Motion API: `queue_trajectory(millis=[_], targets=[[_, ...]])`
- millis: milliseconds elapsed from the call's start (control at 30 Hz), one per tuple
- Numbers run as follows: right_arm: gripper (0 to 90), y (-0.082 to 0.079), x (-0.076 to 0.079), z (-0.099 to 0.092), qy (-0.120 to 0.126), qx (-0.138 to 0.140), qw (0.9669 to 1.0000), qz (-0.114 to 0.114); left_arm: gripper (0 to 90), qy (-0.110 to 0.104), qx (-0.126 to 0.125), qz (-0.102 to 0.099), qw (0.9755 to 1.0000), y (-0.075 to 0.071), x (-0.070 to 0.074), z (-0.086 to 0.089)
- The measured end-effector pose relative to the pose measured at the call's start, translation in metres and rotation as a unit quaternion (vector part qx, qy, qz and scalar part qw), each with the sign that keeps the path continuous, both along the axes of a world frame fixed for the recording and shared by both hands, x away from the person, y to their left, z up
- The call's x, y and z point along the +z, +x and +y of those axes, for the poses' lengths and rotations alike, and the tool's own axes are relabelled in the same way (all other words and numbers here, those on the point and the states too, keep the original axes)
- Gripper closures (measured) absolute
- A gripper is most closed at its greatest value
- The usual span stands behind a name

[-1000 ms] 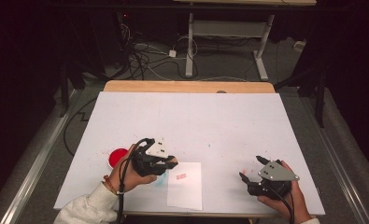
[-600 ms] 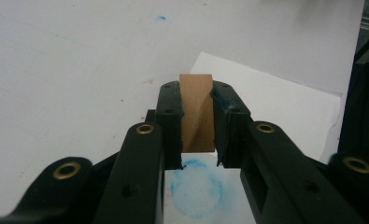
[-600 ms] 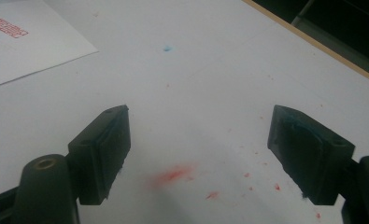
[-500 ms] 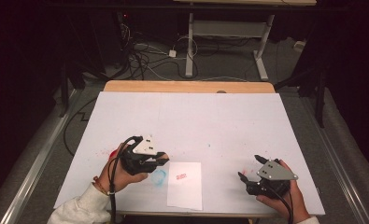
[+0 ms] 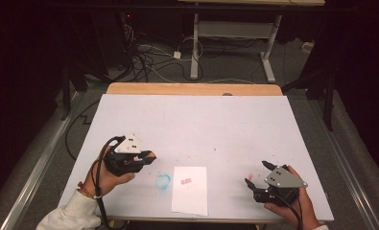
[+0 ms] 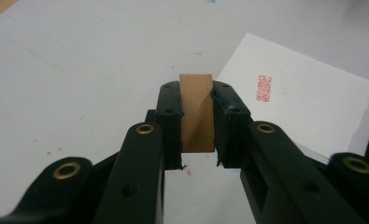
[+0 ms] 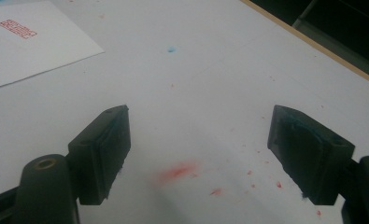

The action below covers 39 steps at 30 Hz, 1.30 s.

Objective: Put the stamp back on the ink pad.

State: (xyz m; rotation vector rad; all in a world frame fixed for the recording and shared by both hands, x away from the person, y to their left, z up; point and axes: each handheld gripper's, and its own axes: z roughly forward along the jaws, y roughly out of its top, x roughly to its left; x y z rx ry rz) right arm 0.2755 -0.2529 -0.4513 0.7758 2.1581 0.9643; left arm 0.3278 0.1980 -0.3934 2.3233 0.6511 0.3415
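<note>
Wooden block (image 6: 197,112) sits pinched between the left gripper (image 6: 196,122) fingers beside the stamped paper (image 6: 303,107); right gripper (image 7: 198,156) fingers are spread.

- Desk (image 5: 196,124) evenly lit from above, surroundings near black.
- Soft short shadows, no glare.
- Gripper views: near jaws slightly soft, mild grain, bluish cast.

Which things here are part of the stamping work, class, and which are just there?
In use:
wooden stamp block held in the left gripper
paper sheet bearing a red stamp print

Just there:
blue ring mark
red smudges on the table
floor cables
</note>
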Motion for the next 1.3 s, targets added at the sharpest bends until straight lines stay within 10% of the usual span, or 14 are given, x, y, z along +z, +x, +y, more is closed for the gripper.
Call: queue_trajectory(millis=[700, 1300], targets=[[21.8, 0.001, -0.002, 0.001, -0.006, 0.004, 1.0, 0.005, 73.2, 0.029, 0.091, 0.056, 0.9939, 0.017, -0.037, 0.057], [21.7, 0.0, -0.003, 0.002, -0.011, 0.007, 0.9999, 0.006, 72.9, 0.054, 0.12, 0.078, 0.9882, 0.026, -0.056, 0.067]])
